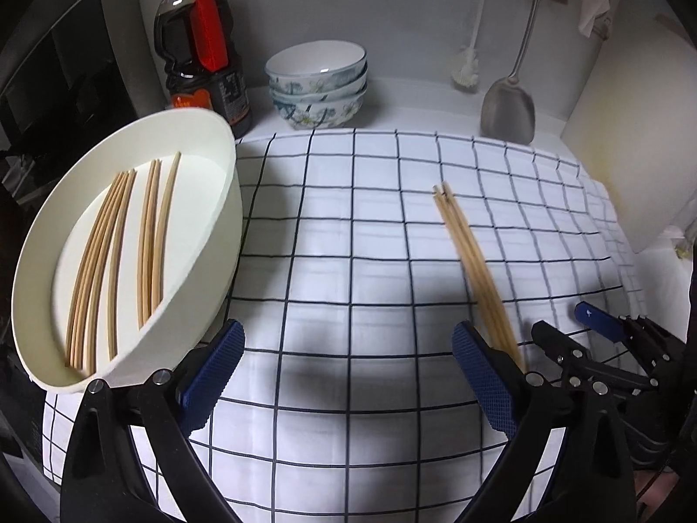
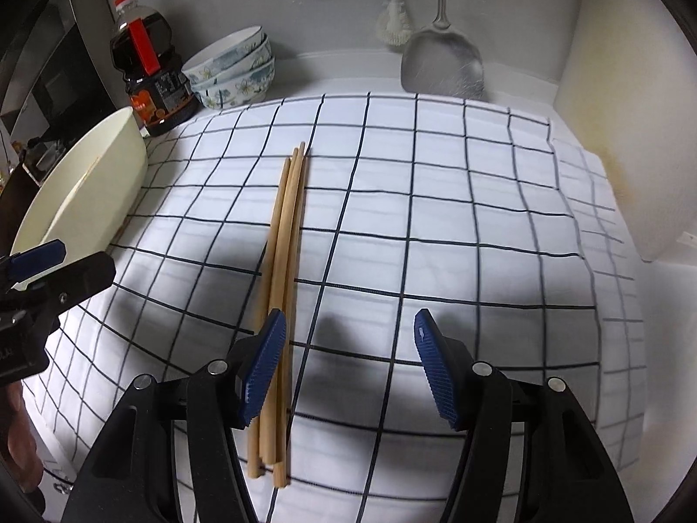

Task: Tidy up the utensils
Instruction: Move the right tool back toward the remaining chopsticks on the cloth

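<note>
A bundle of wooden chopsticks [image 2: 285, 235] lies on the checked cloth [image 2: 435, 218]; it also shows in the left wrist view [image 1: 470, 257]. My right gripper [image 2: 350, 364] is open over the cloth, its left finger [image 2: 263, 370] touching the bundle's near end. It also shows at the right of the left wrist view [image 1: 562, 327]. My left gripper [image 1: 344, 385] is open and empty beside a white oval tray [image 1: 218, 226], which holds several chopsticks [image 1: 113, 257].
At the back stand a dark sauce bottle [image 1: 200, 48], stacked floral bowls [image 1: 318, 83], a metal spatula [image 1: 509, 109] and a white brush [image 1: 466, 65]. A cutting board [image 1: 627, 139] leans at the right.
</note>
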